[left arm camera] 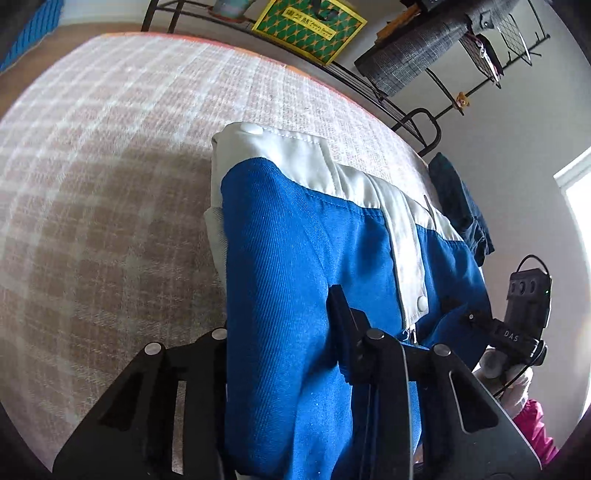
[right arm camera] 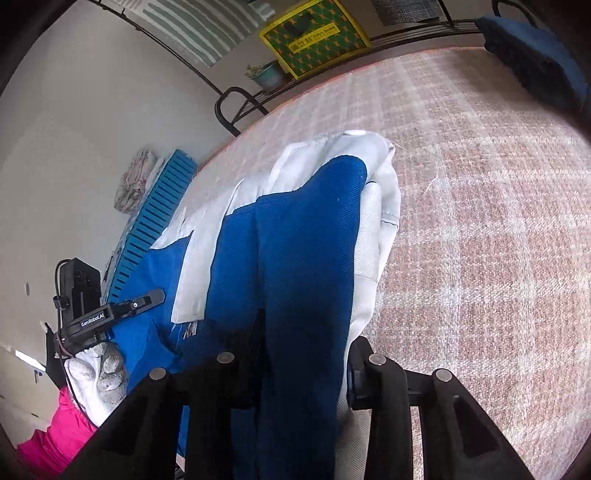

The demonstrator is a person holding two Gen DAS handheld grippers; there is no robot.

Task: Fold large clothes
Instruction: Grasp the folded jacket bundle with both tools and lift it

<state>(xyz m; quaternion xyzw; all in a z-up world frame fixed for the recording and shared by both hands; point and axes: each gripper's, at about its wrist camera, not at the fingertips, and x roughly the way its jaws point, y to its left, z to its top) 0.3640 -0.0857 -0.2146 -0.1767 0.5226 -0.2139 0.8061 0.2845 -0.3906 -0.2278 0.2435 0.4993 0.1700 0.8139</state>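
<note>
Left wrist view: left gripper [left arm camera: 284,317] clamped on blue fabric, right gripper [right arm camera: 306,350] likewise pinching the same jacket [left arm camera: 314,229]. Mid-fold by the look of it, near edge lifted, far part lying ahead on the checked bedspread [left arm camera: 110,166]. Blue twill, white satin panels, snap buttons. Final folds seemingly left.

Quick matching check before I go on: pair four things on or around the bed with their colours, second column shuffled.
Things:
1. jacket body
2. jacket placket
3. box on the shelf
4. sleeve of the person

Colours:
a. pink
b. yellow and green
c. blue
d. white

Pairs: 1-c, 2-d, 3-b, 4-a
</note>
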